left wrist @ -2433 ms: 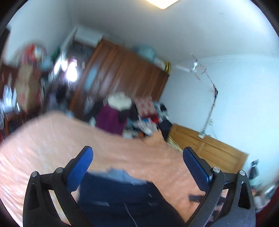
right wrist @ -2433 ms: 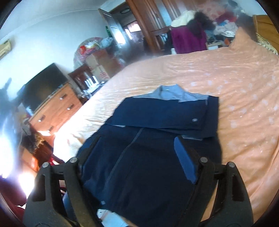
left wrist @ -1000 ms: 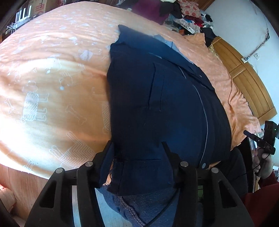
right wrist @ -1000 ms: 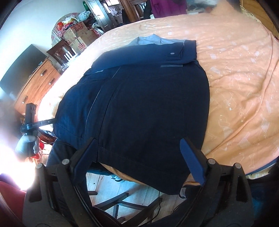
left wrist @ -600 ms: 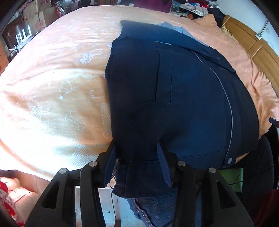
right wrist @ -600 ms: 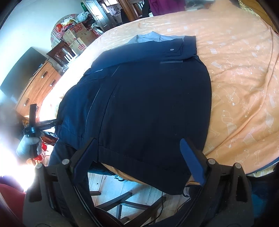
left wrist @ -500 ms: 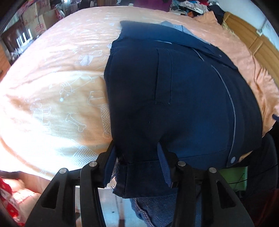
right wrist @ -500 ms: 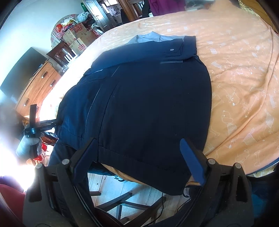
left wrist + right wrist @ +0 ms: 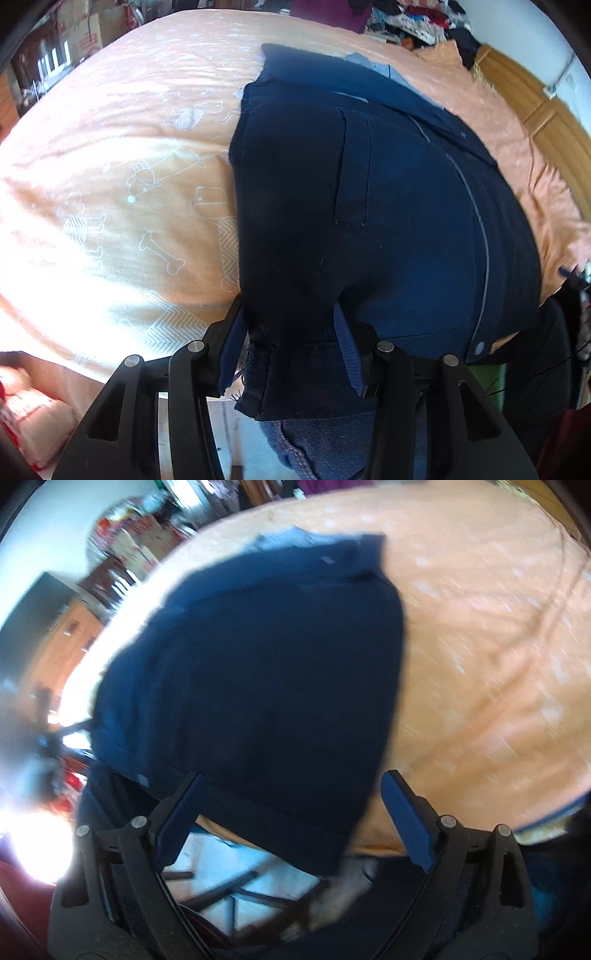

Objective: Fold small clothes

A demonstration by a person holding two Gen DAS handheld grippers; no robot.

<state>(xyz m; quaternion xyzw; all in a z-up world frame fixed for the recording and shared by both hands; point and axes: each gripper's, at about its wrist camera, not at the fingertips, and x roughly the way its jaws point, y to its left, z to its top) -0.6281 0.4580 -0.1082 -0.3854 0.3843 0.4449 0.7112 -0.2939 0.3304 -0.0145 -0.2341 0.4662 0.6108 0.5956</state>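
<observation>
The dark navy jacket (image 9: 369,206) lies flat on the orange bedspread (image 9: 122,192), its long axis running from the hem at 6 o'clock, hanging a little over the near edge of the bed, up to the grey-lined collar at 12 o'clock. The left gripper (image 9: 288,350) is the nearer one: its fingers (image 9: 231,354) are closed on the jacket's near-left hem corner, the frayed edge bunched between them. In the right wrist view, which is blurred, the right gripper (image 9: 291,819) has its fingers (image 9: 406,823) spread wide, straddling the near-right part of the hem without visibly pinching it; whether they touch the cloth is hard to tell. The hem there lies directly ahead at 12 o'clock, between the fingers.

The jacket looks like thick, stiff cotton, with a pale piping line down the front, a snap at the hem and a patch pocket. By my judgement, the next move needs the right fingers closed on their corner so both corners can be carried toward the collar.
</observation>
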